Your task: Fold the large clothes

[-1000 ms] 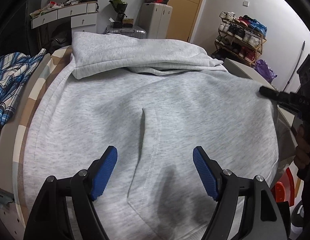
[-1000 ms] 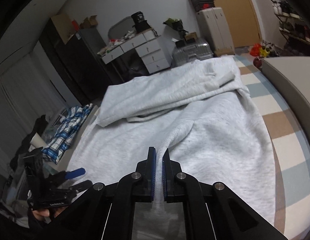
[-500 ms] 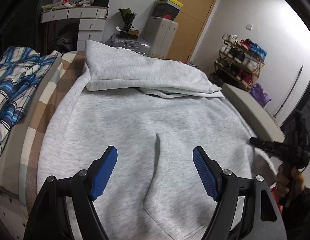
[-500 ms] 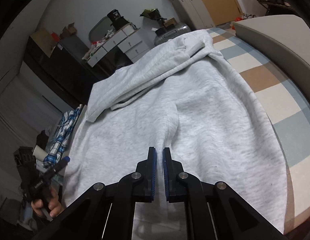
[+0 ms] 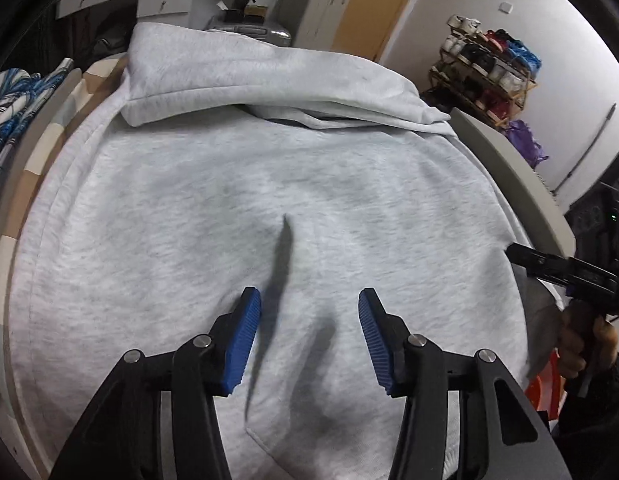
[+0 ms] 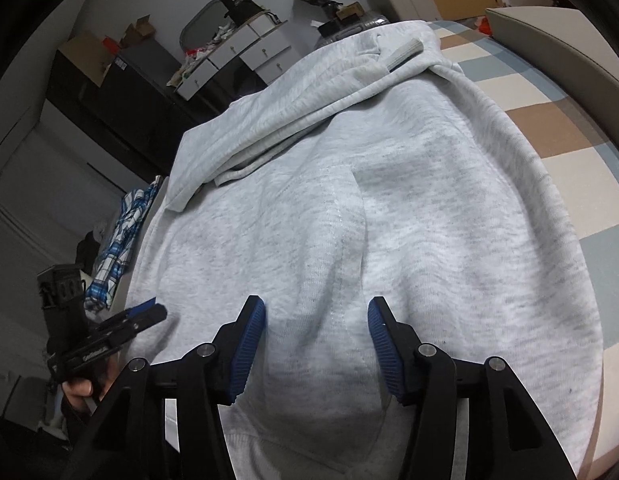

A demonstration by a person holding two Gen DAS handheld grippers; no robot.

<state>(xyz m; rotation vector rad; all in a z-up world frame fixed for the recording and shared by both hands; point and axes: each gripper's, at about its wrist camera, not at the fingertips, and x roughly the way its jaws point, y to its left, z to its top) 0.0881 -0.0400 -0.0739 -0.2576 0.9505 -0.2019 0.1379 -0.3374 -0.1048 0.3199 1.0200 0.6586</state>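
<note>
The left gripper (image 5: 309,334) hangs over the near part of the grey hoodie (image 5: 269,208); its jaws have just been closing in, yet they stand apart with nothing pinched, only cloth lying flat beneath them. The right gripper (image 6: 316,340) has just been opening — its blue pads (image 6: 251,344) now flank a low ridge of fabric by the pocket seam (image 6: 341,240) without pressing on it.

The hoodie lies spread front-up across the bed (image 6: 549,128), its sleeves and hood (image 5: 245,76) already laid over at the far end. It looks like thick fleece: soft, limp, fairly heavy for a garment, not slippery, so it should sag and drag rather than slide. A judgement only — the best holds are the ribbed hem nearest the grippers, taken at its two corners, where doubled cloth gives the pads something to bite.

The near hem drapes off the bed's edge. On the right lies bare checked sheet, good room for smoothing; on the left the cloth runs close to the edge, with a plaid garment (image 5: 13,112) just beyond it.
</note>
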